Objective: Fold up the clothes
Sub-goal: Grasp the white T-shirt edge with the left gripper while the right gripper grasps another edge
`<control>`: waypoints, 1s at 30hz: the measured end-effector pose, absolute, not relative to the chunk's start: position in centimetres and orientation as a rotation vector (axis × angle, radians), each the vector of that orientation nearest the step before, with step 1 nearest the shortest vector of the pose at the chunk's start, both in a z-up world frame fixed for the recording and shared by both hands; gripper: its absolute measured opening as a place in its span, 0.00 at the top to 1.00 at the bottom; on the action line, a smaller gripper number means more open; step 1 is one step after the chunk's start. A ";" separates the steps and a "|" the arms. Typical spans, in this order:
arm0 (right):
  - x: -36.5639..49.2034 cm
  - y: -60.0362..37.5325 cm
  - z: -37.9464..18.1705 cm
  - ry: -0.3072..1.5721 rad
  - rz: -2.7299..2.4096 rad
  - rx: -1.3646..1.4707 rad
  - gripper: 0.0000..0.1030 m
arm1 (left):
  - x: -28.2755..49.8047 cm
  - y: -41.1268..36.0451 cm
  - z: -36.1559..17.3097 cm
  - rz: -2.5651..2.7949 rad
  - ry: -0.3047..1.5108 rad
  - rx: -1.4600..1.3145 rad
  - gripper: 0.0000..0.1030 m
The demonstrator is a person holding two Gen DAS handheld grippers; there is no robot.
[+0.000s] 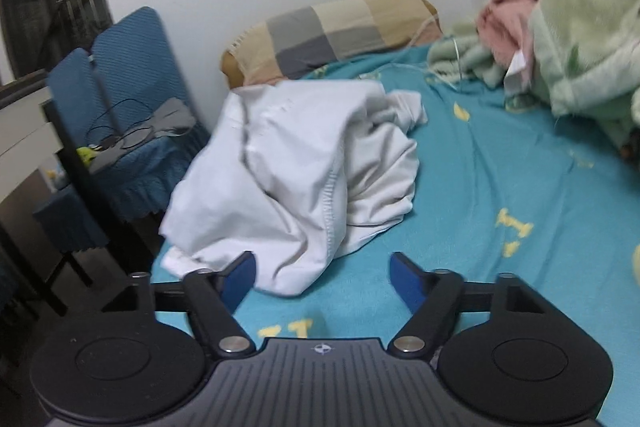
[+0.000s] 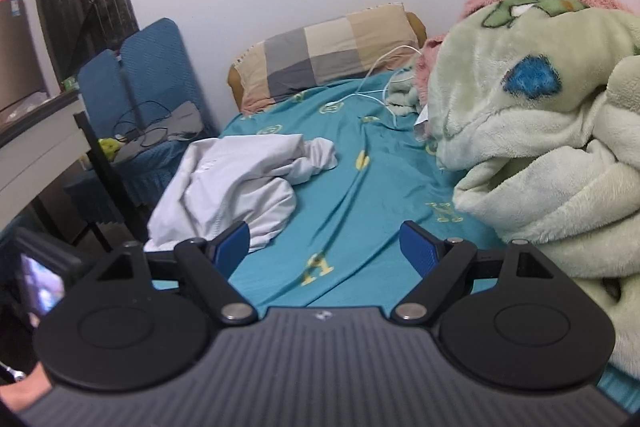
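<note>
1. Garment count: one white garment (image 1: pixel 296 179), crumpled in a heap on the bed (image 1: pixel 500 179), at the bed's left edge, below the pillow.
2. Left gripper (image 1: pixel 322 277): two blue-padded fingers (image 1: pixel 239 281) spread wide, nothing between them. The near hem of the garment lies just ahead of the left finger; contact can't be judged.
3. Right gripper (image 2: pixel 326 247): two fingers (image 2: pixel 418 251) spread wide, empty, over bare teal sheet. The garment (image 2: pixel 236 187) is ahead and to the left, and its near edge reaches the left finger in the right wrist view.
4. One checked pillow (image 2: pixel 324 55) at the head of the bed, against the wall.
5. One pile of green and pink fleece blankets (image 2: pixel 540 155) along the bed's right side, apart from the garment.
6. One white cable (image 2: pixel 380 83) trailing over the sheet from the pillow area.
7. Two blue-covered chairs (image 1: pixel 132 67) beside the bed on the left; the seat holds dark cables and a grey cloth.
</note>
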State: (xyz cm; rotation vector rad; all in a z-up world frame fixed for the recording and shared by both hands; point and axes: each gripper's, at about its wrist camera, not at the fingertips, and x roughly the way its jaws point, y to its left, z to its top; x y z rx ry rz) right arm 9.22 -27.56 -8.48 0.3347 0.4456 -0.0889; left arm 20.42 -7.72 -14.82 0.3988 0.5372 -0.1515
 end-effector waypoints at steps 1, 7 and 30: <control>9.7 -27.9 -8.7 0.449 -0.091 0.345 0.19 | 21.5 -7.7 -15.5 -0.145 0.538 0.397 0.36; 12.8 -28.2 -10.7 0.503 -0.084 0.313 0.19 | 25.8 -6.5 -16.6 -0.176 0.530 0.297 0.90; 6.6 -26.5 -6.6 0.372 0.168 0.363 0.19 | 1.1 1.9 4.1 -0.611 0.287 -0.107 0.97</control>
